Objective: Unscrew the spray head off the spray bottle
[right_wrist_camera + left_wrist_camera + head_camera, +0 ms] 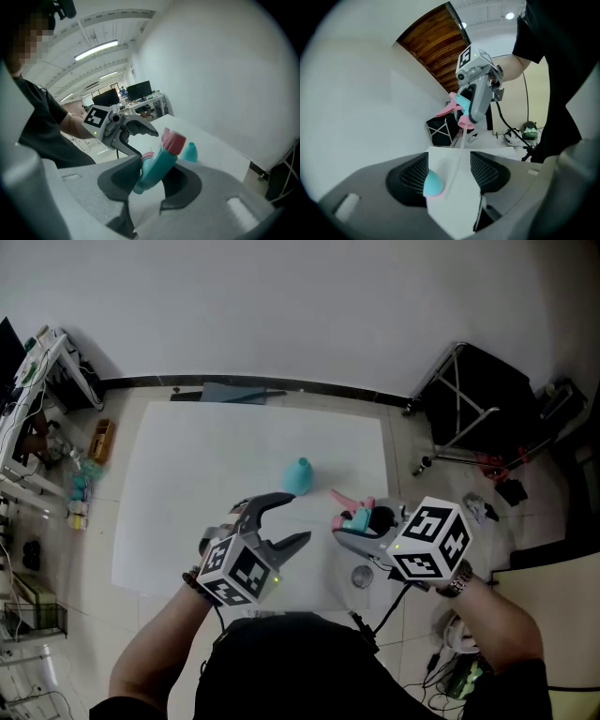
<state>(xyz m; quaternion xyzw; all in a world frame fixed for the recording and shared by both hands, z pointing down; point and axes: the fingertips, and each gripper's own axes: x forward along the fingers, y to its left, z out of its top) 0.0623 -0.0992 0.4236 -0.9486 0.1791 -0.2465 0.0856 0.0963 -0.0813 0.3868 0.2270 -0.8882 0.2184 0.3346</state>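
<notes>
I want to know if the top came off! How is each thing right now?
Bottle: upright on the white sheet, top off.
Spray head: off the bottle, gripped by the right tool.
Left tool: open, holding nothing.

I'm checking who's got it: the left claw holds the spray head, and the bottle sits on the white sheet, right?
No: the right claw holds the spray head, as the right gripper view shows. The bottle does sit on the white sheet.

Pink-teal spray head [357, 516] off upright teal bottle [298, 476].
</notes>
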